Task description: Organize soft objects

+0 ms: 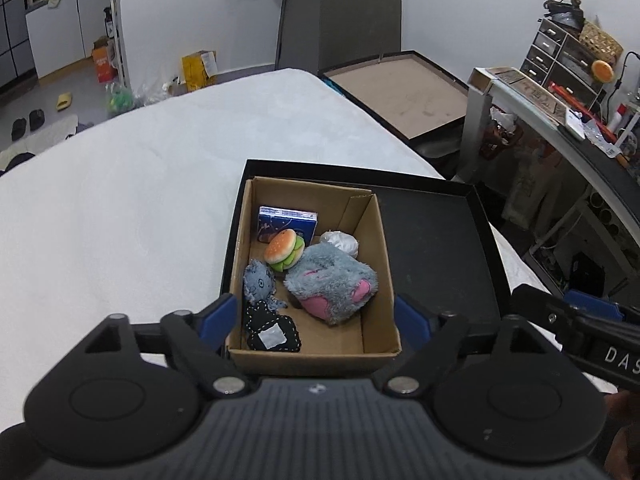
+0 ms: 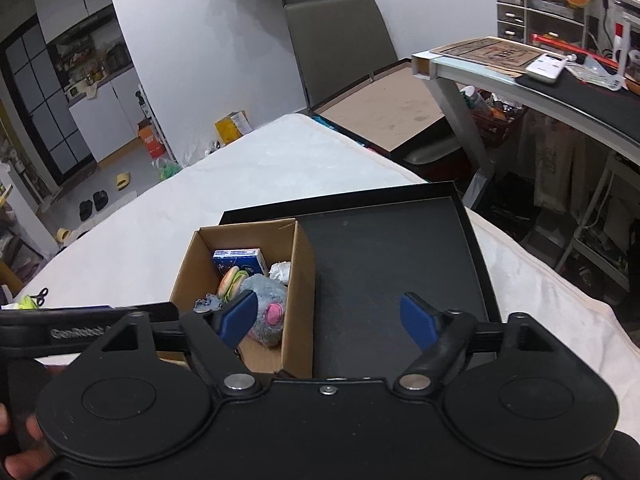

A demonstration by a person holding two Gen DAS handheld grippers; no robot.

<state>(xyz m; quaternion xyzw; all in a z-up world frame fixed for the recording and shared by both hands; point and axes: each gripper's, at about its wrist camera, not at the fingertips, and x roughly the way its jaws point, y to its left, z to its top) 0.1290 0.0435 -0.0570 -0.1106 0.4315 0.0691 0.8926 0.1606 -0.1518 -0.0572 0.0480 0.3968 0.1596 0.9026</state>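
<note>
Nearest the left wrist camera, the left hand-held gripper (image 1: 316, 316) stands spread wide with nothing between its blue pads, poised above the near edge of a cardboard box (image 1: 382, 240). The right hand-held gripper (image 2: 334, 318) is likewise spread and empty, hanging over the bare black floor of a shallow black tray (image 2: 400, 264); its left pad crosses in front of the box's contents in the right wrist view. The cardboard box sits inside the left part of that tray, and all the soft things lie in it. Closest in the box is a flat black pouch (image 1: 274, 334) with white stitching and a pale patch, leaning at the near left corner. Just behind it is a small grey stuffed figure (image 1: 260, 284), and to its right a larger fluffy grey and pink plush (image 1: 334, 286), tipped on its side. A toy hamburger (image 1: 285, 250) rests between and behind them, touching the big plush. A crumpled white bundle (image 1: 340, 242) lies at the right wall, and a blue packet (image 1: 287, 222) stands against the far wall. The tray rests on a white-covered bed (image 1: 120, 200). Beyond it stands a grey chair (image 1: 360, 12), and a cluttered desk (image 2: 560, 92) lies to the right.
</note>
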